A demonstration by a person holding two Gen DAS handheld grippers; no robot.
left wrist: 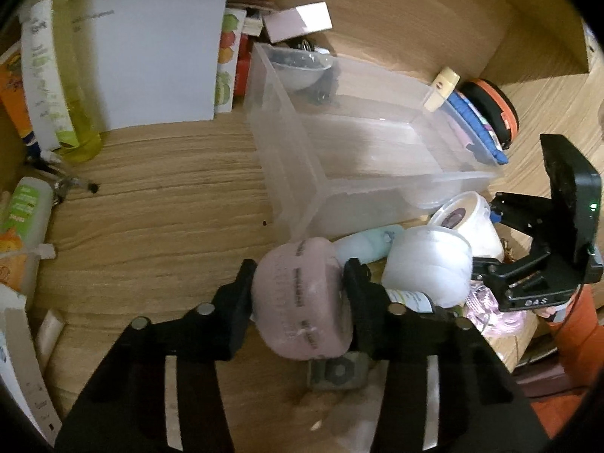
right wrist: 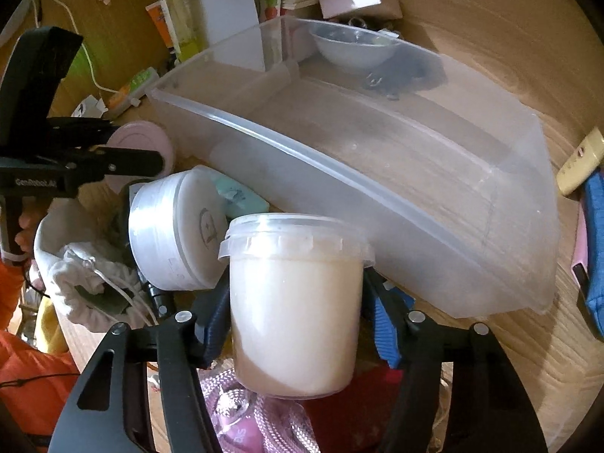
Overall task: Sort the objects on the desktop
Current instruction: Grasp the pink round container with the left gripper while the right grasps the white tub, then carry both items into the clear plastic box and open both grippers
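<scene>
My left gripper [left wrist: 300, 283] is shut on a pink round jar [left wrist: 302, 302], held just above the wooden desk in front of a clear plastic bin [left wrist: 302, 173]. In the right wrist view the same pink jar [right wrist: 141, 143] shows at the left beside the bin [right wrist: 377, 188]. My right gripper [right wrist: 298, 302] is shut on a lidded translucent tub [right wrist: 298, 302] of cream-coloured content, held upright near the bin's near wall. That tub [left wrist: 470, 222] also shows in the left wrist view, with the right gripper [left wrist: 490, 238] behind it.
A white wide jar [right wrist: 173, 230] and a teal bottle [right wrist: 238, 196] lie by the bin. A glass bowl [right wrist: 351, 47] sits behind it. Bottles [left wrist: 75, 87], a white box [left wrist: 158, 49], a blue case [left wrist: 479, 124], a white cloth bag [right wrist: 87, 283] and pink cord [right wrist: 264, 422] crowd the desk.
</scene>
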